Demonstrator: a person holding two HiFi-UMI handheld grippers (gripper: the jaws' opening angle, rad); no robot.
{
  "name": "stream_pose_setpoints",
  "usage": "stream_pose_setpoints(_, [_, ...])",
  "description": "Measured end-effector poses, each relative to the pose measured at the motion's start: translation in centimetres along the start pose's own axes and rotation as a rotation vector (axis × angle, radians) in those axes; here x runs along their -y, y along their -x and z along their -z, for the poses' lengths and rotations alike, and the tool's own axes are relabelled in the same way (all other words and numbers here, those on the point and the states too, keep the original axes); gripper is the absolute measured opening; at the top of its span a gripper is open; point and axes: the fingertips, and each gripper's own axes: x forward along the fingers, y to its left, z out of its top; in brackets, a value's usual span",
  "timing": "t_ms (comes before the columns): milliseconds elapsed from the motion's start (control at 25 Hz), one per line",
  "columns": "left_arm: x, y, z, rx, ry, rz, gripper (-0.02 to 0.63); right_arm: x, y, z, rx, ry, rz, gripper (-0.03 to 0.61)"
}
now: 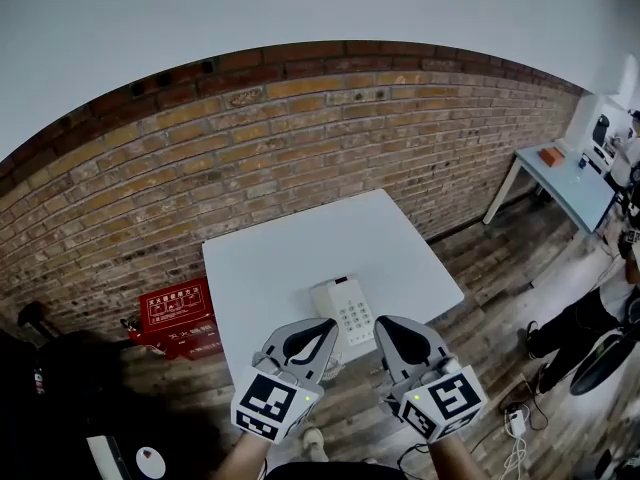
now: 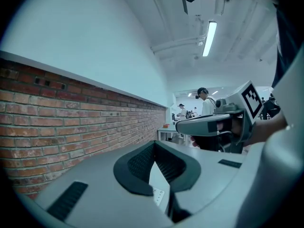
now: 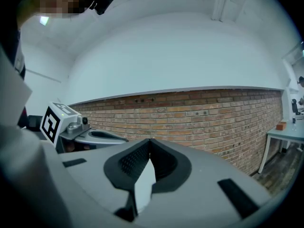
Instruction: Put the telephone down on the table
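Observation:
A white telephone [image 1: 343,313] with a keypad lies flat on the white table [image 1: 290,258], close to its near edge. My left gripper [image 1: 328,326] hangs just left of the phone and my right gripper [image 1: 384,324] just right of it, both above the table's near edge. The jaws of each are shut with nothing between them. In the left gripper view, a bit of the phone's keypad [image 2: 159,194] shows below the shut left gripper [image 2: 154,144], and the right gripper [image 2: 209,125] floats beside it. The right gripper view shows the right gripper [image 3: 150,140] aimed at the brick wall.
A brick wall [image 1: 300,138] runs behind the table. A red box [image 1: 178,313] sits on the wooden floor at the table's left. At the far right stand a second table [image 1: 565,183], a person [image 1: 600,313] and cables [image 1: 515,423] on the floor.

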Motion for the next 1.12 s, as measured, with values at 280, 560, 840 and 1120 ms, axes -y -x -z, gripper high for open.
stream_pose_setpoints(280, [4.6, 0.3, -0.8, -0.010, -0.016, -0.035, 0.008, 0.4, 4.2, -0.1, 0.015, 0.003, -0.034, 0.012])
stream_pose_setpoints(560, [8.2, 1.9, -2.0, 0.014, -0.035, -0.137, 0.008, 0.5, 8.4, -0.1, 0.037, 0.003, -0.087, 0.012])
stream_pose_setpoints(840, [11.9, 3.7, -2.6, 0.026, -0.051, -0.211, 0.008, -0.1, 12.3, 0.1, 0.050, 0.033, -0.141, 0.012])
stream_pose_setpoints(1120, [15.9, 5.1, -2.2, 0.013, -0.056, -0.265, 0.008, -0.5, 16.4, 0.9, 0.055, 0.034, -0.180, 0.012])
